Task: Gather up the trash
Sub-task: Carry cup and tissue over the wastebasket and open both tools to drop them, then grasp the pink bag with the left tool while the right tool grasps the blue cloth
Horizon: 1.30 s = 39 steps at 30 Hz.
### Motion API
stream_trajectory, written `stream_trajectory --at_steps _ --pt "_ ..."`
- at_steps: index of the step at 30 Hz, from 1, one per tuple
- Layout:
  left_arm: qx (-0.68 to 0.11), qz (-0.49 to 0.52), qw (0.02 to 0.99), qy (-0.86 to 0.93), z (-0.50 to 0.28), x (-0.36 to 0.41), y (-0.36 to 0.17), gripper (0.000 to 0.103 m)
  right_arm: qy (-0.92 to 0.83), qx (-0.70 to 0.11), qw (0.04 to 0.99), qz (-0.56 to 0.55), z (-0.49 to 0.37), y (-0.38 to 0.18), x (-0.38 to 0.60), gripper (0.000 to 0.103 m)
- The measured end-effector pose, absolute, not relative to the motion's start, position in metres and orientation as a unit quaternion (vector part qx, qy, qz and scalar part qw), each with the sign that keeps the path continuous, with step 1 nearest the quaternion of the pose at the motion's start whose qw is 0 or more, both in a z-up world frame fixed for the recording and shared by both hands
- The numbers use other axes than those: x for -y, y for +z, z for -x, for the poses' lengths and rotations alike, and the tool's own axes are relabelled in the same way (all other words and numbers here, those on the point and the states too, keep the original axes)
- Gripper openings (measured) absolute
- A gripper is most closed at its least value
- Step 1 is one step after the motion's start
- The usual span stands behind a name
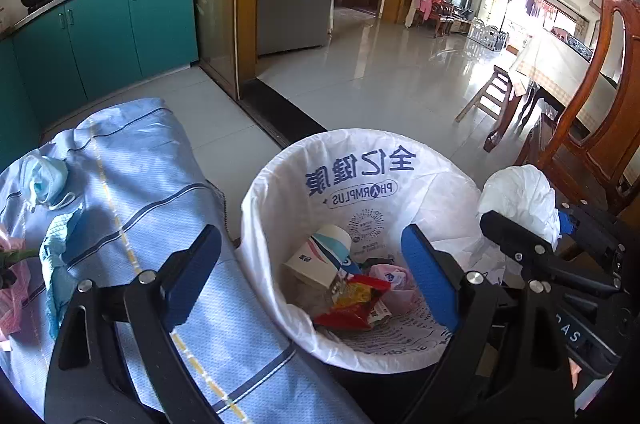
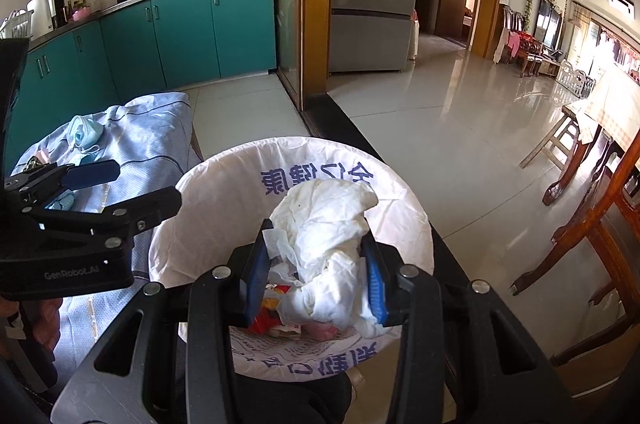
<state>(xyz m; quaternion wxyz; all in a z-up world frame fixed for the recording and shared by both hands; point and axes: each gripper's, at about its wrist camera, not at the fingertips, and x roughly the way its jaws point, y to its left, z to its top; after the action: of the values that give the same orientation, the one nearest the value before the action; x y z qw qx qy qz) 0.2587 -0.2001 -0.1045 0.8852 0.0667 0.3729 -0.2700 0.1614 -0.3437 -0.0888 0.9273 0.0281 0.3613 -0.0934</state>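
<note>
A trash bin lined with a white printed bag (image 1: pixel 360 159) (image 2: pixel 224 183) stands beside a cloth-covered surface. It holds a paper cup (image 1: pixel 320 260), a red snack wrapper (image 1: pixel 352 304) and pink scraps. My right gripper (image 2: pixel 316 276) is shut on a crumpled white tissue wad (image 2: pixel 328 244) and holds it over the bin; the wad also shows in the left wrist view (image 1: pixel 516 199). My left gripper (image 1: pixel 316 276) is open and empty, over the bin's near-left rim. A blue face mask (image 1: pixel 44 183) (image 2: pixel 86 131) and teal scraps (image 1: pixel 56 264) lie on the cloth.
The light blue striped cloth (image 1: pixel 152 191) covers the surface left of the bin. Pink plastic (image 1: pixel 12 288) lies at its left edge. Teal kitchen cabinets (image 2: pixel 180 31) stand behind. A wooden chair (image 1: pixel 592 127) and dining table (image 2: pixel 608 119) stand to the right on the tiled floor.
</note>
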Motion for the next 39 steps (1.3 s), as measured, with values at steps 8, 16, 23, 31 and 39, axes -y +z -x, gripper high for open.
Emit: stream_trajectory --at_steps 8,16,23,31,39 --pt "-0.373 -0.053 0.893 -0.246 -0.255 0.163 -0.101 0.091 -0.124 -0.382 0.916 -0.014 -0.177 -0.105 0.335 0.077" --pt "-0.361 -0.027 0.921 -0.145 -0.259 0.075 -0.096 0.091 -0.074 -0.387 0.919 -0.012 -0.193 -0.106 0.302 0.081" --pt "-0.372 0.017 0.927 -0.034 -0.283 -0.028 -0.096 0.091 0.028 -0.382 0.924 -0.010 -0.222 -0.096 0.239 0.081" --pt "-0.438 0.009 0.899 -0.029 -0.318 -0.080 -0.134 0.088 0.173 -0.397 0.900 -0.050 -0.282 -0.102 0.156 0.081" --pt "-0.437 -0.017 0.898 -0.050 -0.291 -0.086 -0.138 0.041 0.223 -0.435 0.872 -0.023 -0.318 -0.122 0.086 0.081"
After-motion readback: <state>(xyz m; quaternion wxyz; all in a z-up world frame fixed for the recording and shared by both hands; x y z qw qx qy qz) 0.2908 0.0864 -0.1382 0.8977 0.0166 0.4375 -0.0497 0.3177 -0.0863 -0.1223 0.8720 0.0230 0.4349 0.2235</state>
